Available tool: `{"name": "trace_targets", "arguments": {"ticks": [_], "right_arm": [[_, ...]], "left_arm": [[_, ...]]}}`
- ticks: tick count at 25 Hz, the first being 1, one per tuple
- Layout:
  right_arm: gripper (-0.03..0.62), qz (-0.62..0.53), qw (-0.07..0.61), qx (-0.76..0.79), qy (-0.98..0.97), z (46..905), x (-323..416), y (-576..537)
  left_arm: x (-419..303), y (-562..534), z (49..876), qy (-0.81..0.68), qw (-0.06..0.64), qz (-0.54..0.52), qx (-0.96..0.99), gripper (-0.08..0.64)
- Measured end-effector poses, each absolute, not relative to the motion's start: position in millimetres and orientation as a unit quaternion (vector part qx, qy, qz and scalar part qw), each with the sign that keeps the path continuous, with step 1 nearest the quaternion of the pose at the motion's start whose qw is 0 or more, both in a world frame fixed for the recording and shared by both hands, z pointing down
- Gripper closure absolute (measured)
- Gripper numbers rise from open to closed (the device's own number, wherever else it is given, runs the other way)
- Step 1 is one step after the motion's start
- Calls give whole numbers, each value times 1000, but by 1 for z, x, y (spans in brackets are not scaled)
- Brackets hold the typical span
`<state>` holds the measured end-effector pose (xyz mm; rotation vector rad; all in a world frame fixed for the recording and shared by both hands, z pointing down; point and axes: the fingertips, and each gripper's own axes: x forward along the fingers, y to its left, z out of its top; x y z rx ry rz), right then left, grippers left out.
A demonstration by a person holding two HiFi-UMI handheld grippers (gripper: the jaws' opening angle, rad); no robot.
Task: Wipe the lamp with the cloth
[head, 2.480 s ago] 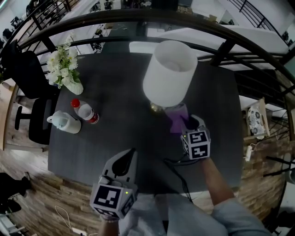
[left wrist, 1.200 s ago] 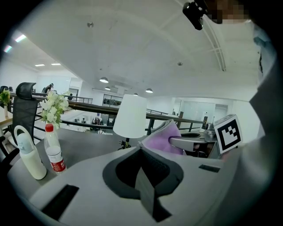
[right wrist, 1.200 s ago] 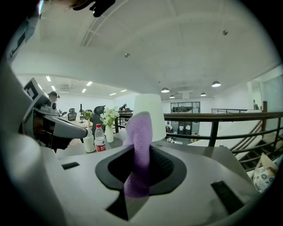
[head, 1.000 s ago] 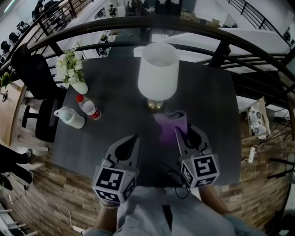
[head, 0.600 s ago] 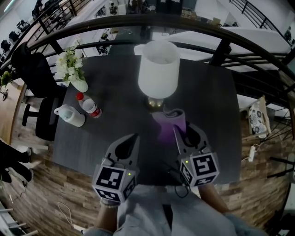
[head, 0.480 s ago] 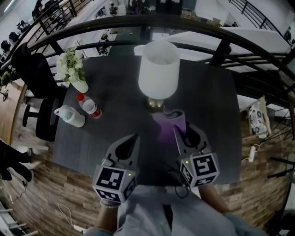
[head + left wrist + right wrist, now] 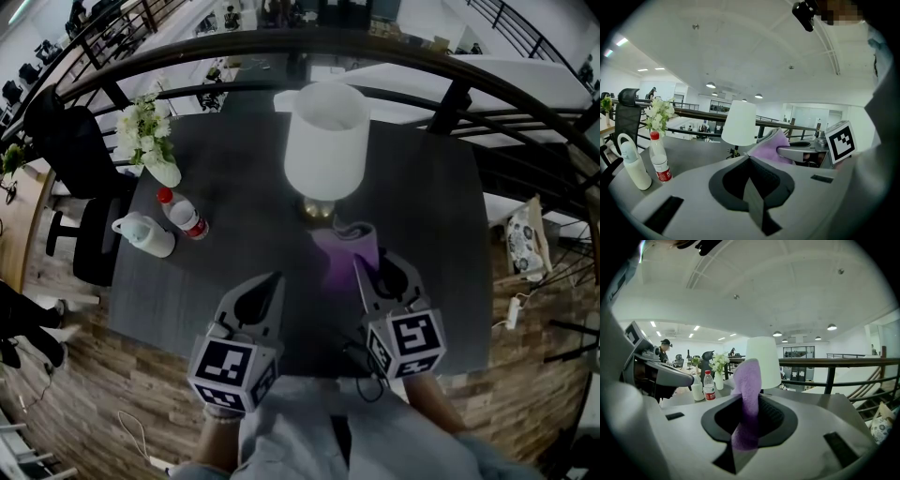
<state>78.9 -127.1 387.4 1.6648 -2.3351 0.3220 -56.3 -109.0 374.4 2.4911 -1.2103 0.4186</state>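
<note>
The lamp [image 7: 325,141] with a white shade and brass foot stands upright at the table's far middle. A purple cloth [image 7: 347,249] lies draped just in front of the foot, and my right gripper [image 7: 373,267] is shut on its near end. In the right gripper view the cloth [image 7: 746,376] rises from between the jaws, with the lamp [image 7: 763,363] behind it. My left gripper [image 7: 272,281] hovers over the near table, shut on nothing, left of the right one. From the left gripper view, the lamp [image 7: 739,123] stands ahead and the cloth [image 7: 771,147] to its right.
A red-capped bottle [image 7: 184,216], a white jug [image 7: 142,235] and a vase of white flowers [image 7: 145,141] stand at the dark table's [image 7: 234,187] left side. A black cable [image 7: 356,356] lies by the near edge. A curved railing [image 7: 450,103] runs behind the table, with an office chair [image 7: 66,159] at the left.
Since 2.5 s ago my right gripper has drawn back from the lamp's foot toward the near edge, the cloth coming with it. Over the last second nothing has visibly moved.
</note>
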Motion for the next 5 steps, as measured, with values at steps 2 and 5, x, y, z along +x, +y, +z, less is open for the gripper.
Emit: {"name": "trace_targets", "arguments": {"ticks": [2,5], "right_arm": [[503,114,127,572,-802,388,78,-127],[503,116,128,570,-803,389,77,-126]], "left_arm": [[-57,-111,372,-428,161,142,878,551],[-58,-112,369,-429,154,140,879,551]]}}
